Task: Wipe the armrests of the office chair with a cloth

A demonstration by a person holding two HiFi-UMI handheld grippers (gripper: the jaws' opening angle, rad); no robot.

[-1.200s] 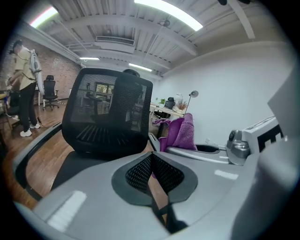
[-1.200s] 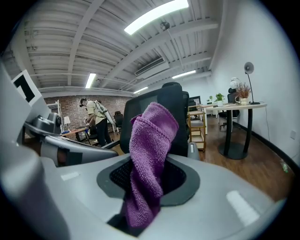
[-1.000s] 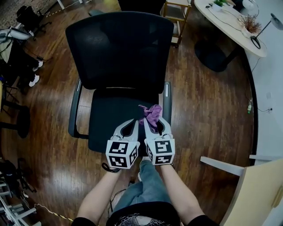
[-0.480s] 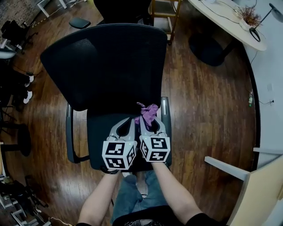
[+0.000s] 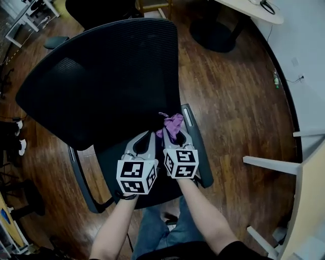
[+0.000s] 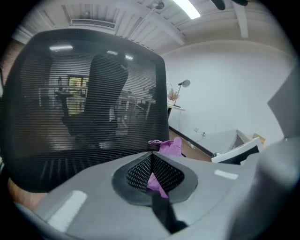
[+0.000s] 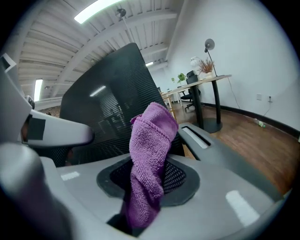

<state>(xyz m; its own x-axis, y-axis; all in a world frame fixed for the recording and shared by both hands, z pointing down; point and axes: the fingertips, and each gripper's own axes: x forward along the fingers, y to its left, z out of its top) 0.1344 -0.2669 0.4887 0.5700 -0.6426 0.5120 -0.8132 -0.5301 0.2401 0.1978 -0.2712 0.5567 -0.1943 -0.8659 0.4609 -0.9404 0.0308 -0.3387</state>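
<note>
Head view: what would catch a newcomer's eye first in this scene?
The purple terry cloth, pinched in the jaws of the right gripper, stands out beside the grey armrest. Behind it, the big black mesh backrest of the office chair fills the upper left.

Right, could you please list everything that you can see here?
office chair: one, black mesh, centre of the floor
armrests: two, dark grey, either side of the seat
cloth: one, purple, in the right tongs, beside one armrest
floor: one, brown wood, all around
table: one, white, top right
left tongs: one, grey, shut, beside the right
right tongs: one, grey, shut on the cloth
forearms: two, bare, bottom
</note>
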